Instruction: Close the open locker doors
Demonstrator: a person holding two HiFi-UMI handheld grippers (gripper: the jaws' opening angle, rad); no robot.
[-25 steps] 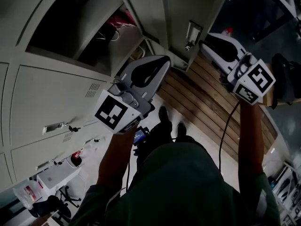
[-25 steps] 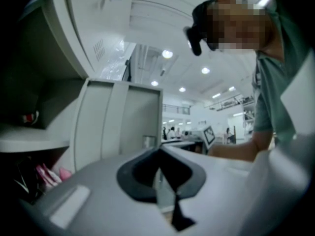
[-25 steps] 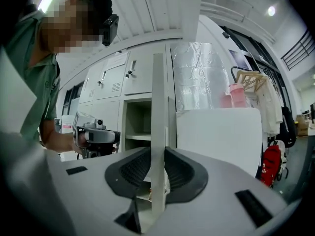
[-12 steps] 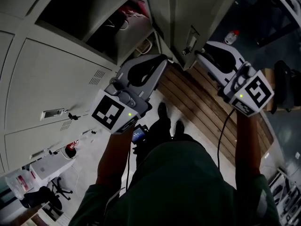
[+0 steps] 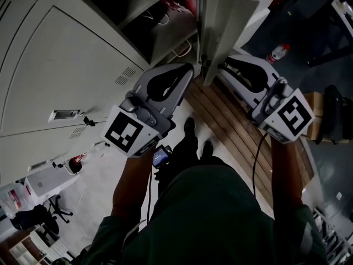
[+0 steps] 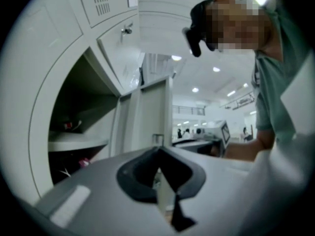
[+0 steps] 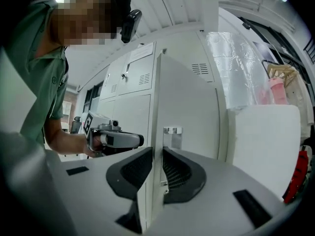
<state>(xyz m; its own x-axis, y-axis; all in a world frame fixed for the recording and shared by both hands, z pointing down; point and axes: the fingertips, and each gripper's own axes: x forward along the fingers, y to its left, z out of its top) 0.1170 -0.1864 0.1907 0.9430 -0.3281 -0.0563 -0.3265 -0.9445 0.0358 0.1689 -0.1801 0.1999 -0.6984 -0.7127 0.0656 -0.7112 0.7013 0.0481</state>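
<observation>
An open locker door (image 5: pixel 220 15) stands edge-on at the top middle of the head view, beside its dark open compartment (image 5: pixel 149 21), which holds pink and red items (image 5: pixel 182 4). My right gripper (image 5: pixel 222 66) is at the door's free edge. In the right gripper view the door (image 7: pixel 187 97) runs between the pads of the right gripper (image 7: pixel 156 168), just under the latch plate (image 7: pixel 172 131). My left gripper (image 5: pixel 190 69) hovers on the compartment side of the door, shut and empty. In its own view the left gripper (image 6: pixel 158 181) points at the door (image 6: pixel 155 117) and the compartment (image 6: pixel 78 117).
Closed locker doors (image 5: pixel 71 65) fill the left of the head view. A slatted wooden platform (image 5: pixel 242 142) lies on the floor below the lockers, with a water bottle (image 5: pixel 278 53) to its right. A plastic bag (image 7: pixel 236 68) hangs beyond the door.
The head view has swung so the door now shows edge-on. Both grippers have drawn closer together at the door, the right one staying at its edge near the latch.
</observation>
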